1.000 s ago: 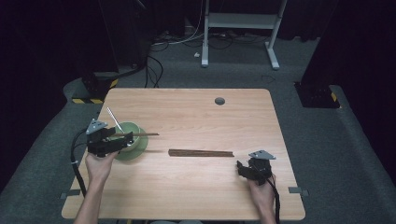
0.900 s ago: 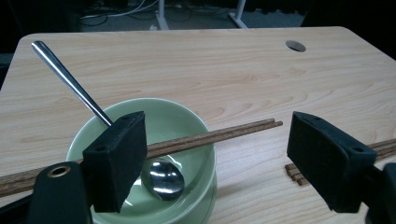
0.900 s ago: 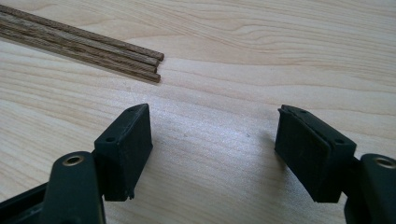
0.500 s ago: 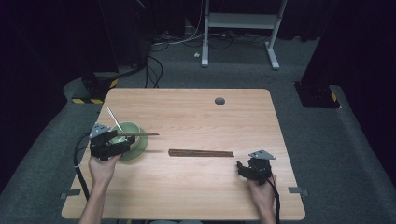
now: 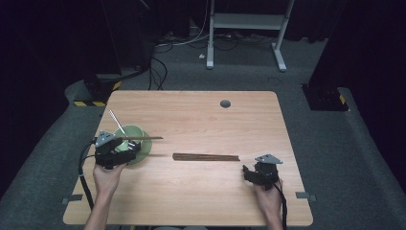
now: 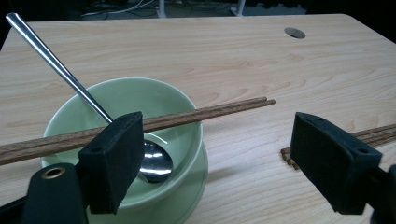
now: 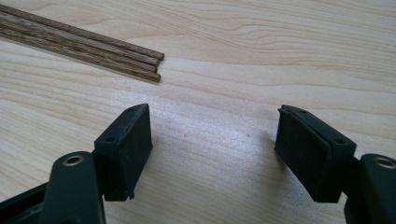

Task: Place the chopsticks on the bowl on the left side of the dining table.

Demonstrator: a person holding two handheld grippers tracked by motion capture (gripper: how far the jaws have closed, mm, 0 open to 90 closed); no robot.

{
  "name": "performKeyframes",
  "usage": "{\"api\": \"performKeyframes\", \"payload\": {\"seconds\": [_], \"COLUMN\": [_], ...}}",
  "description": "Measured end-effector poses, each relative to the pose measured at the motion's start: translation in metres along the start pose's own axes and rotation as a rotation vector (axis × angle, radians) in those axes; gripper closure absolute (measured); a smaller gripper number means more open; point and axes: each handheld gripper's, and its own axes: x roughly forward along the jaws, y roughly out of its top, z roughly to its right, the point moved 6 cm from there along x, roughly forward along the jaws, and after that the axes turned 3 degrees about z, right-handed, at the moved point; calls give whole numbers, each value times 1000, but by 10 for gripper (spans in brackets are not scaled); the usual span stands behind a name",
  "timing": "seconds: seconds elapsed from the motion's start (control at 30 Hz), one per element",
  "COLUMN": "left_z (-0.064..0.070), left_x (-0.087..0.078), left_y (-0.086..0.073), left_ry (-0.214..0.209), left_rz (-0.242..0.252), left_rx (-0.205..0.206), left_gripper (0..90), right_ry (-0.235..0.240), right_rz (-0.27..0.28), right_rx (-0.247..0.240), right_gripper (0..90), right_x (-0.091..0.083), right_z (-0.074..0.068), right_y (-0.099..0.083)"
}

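A pale green bowl [image 5: 139, 146] [image 6: 168, 105] stands near the table's left side, with a metal spoon [image 5: 116, 121] [image 6: 56, 65] leaning in it, handle up and to the left. A pair of brown chopsticks [image 5: 143, 138] [image 6: 210, 112] rests across the bowl's rim. My left gripper [image 5: 125, 151] [image 6: 224, 158] is open at the bowl's near side; its left jaw overlaps the bowl and the pair. A bundle of chopsticks [image 5: 206, 157] [image 7: 93, 46] [image 6: 373, 135] lies mid-table. To the right of its end, my right gripper [image 5: 249, 173] [image 7: 212, 154] is open and holds nothing.
The wooden table [image 5: 201, 120] has a round cable hole [image 5: 225, 103] [image 6: 294, 32] near its far edge. Beyond it are dark floor, cables and a white stand frame [image 5: 249, 21]. Bare wood stretches between the bundle and the near edge.
My left gripper has drawn back slightly toward the near edge. The bowl, both sets of chopsticks and the right gripper have stayed in place.
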Motion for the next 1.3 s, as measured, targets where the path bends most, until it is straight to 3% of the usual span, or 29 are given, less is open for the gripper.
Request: {"api": "performKeyframes", "payload": {"seconds": [0.97, 1.3], "left_z": [28, 35], "left_x": [11, 14], "left_y": [-12, -15], "left_ry": [-62, -66], "left_rz": [-13, -4], "left_rx": [28, 46], "left_gripper": [180, 189], "right_ry": [0, 0], "right_rz": [0, 0], "right_rx": [0, 0], "right_gripper": [268, 268], "right_x": [0, 0], "right_z": [0, 0], "right_y": [0, 0]}}
